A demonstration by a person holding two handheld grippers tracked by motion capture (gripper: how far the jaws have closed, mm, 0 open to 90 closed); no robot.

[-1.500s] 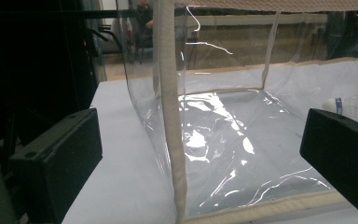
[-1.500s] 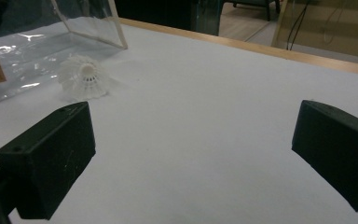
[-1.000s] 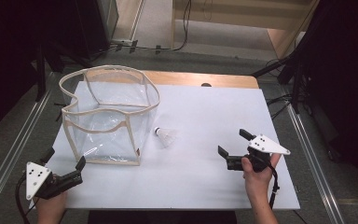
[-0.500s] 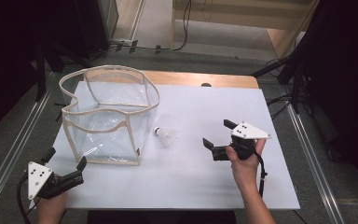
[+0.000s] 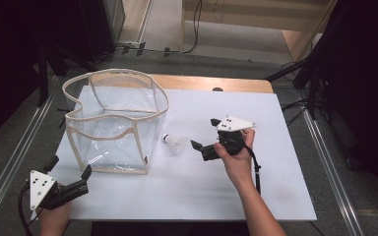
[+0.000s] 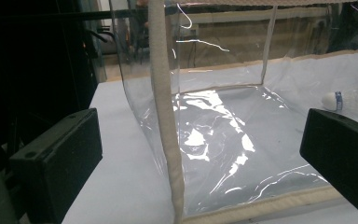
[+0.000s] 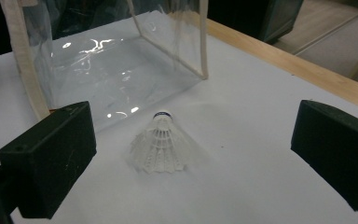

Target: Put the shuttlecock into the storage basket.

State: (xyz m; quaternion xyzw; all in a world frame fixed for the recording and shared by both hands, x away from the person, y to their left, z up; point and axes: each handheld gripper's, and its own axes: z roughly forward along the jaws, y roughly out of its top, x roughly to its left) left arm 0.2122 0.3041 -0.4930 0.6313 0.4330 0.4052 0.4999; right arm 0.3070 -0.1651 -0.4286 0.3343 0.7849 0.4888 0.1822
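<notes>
Reaching from the near edge in the high view, the right gripper [image 5: 205, 136] points spread jaws at the shuttlecock [image 5: 174, 143] lying beside the clear bag [image 5: 113, 123]; the left gripper [image 5: 70, 173] waits near the table's [image 5: 285, 162] front-left corner. In the left gripper view, wide-apart jaws face the bag's corner seam. In the right gripper view, the shuttlecock [image 7: 161, 147] lies between the open jaws, untouched.

White shuttlecock [image 7: 161, 145] lying on the white table [image 7: 261, 140], cork end toward the clear bag [image 7: 107, 51], just beside it. Right gripper [image 7: 191, 154] with jaws spread wide, either side of the shuttlecock, not touching. Wooden edge [image 7: 298, 65] beyond.
</notes>
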